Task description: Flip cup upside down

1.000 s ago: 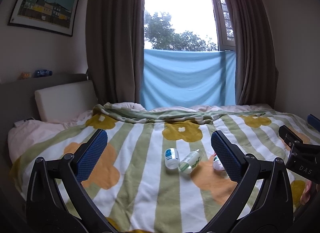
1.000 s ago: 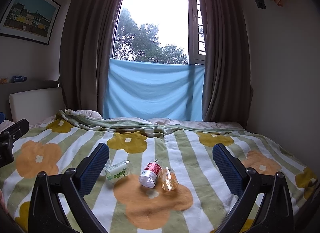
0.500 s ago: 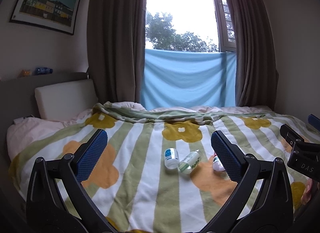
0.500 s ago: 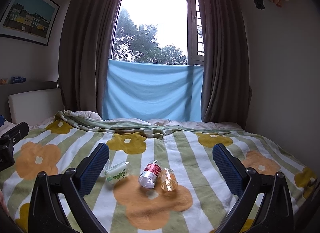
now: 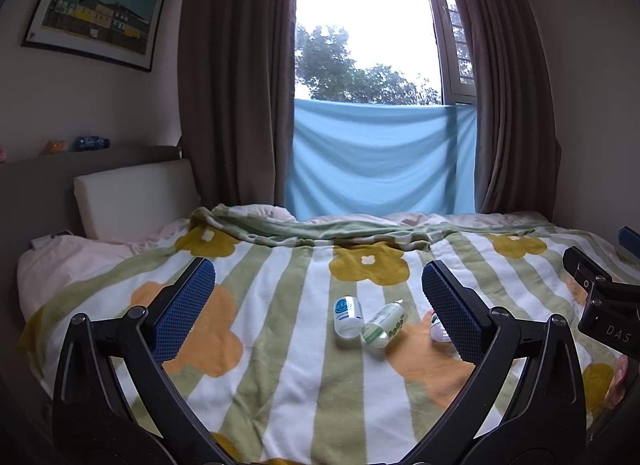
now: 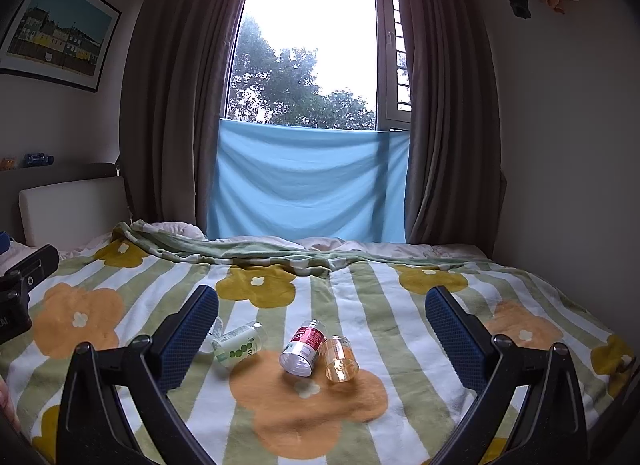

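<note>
Both tools are held above the bed, well clear of everything on it. The right tool (image 6: 322, 329) is spread wide with nothing between its blue pads (image 6: 448, 329), and the left tool (image 5: 318, 305) is spread just as wide and equally empty.

Ahead of the right tool and slightly below it, four small cups are lying on their sides on the striped blanket (image 6: 400, 293). The amber cup (image 6: 339, 359) and the red-labelled cup (image 6: 303, 348) are touching, both framed almost centrally between the right tool's fingers, mouths turned toward the camera and long axes running roughly away from it. The green-dotted cup (image 6: 239, 344) is set further toward that tool's left finger, its axis angled across the view. The blue-labelled cup (image 5: 347, 315) is seen properly only from the left tool, ahead of it and close to centre.

Which cup is meant cannot be told (the task names only one). The amber and red pair is judged nearer the right hand, the blue-labelled and green-dotted ones nearer the left. A grip across a cup's short width would be needed before it is tipped mouth-down.
</note>
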